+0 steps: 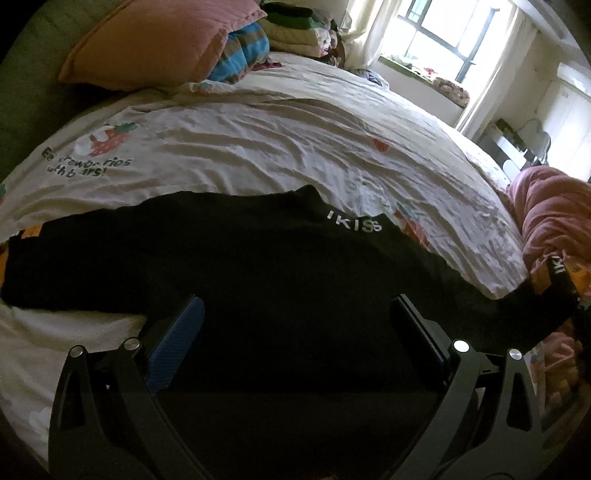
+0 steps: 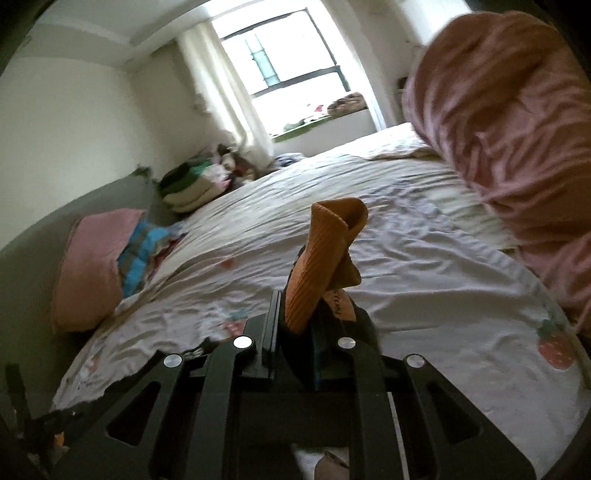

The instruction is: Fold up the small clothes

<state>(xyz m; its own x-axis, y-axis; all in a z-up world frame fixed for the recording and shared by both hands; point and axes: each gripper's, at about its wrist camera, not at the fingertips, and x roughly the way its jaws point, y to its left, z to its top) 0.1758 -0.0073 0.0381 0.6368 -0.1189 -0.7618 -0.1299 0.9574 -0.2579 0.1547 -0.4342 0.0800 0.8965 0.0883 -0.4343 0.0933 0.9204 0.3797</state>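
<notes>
A black garment (image 1: 258,266) with white "IKISS" lettering on its band lies spread across the bed, showing orange at its left and right ends. My left gripper (image 1: 295,308) hovers just over its near part, open, with nothing between the blue-padded fingers (image 1: 177,339). Its right end stretches toward the frame's right edge, where a lettered black band (image 1: 557,273) shows. In the right wrist view, my right gripper (image 2: 301,317) is shut on a ribbed orange cuff (image 2: 325,251) with black cloth below it, lifted clear of the sheet.
The bed has a cream strawberry-print sheet (image 1: 258,140). A pink pillow (image 1: 155,40) and a striped blanket (image 1: 240,51) lie by the green headboard, with a stack of folded clothes (image 1: 295,29) beyond. A bunched pink quilt (image 2: 517,129) sits at the right. The window (image 1: 443,33) is behind.
</notes>
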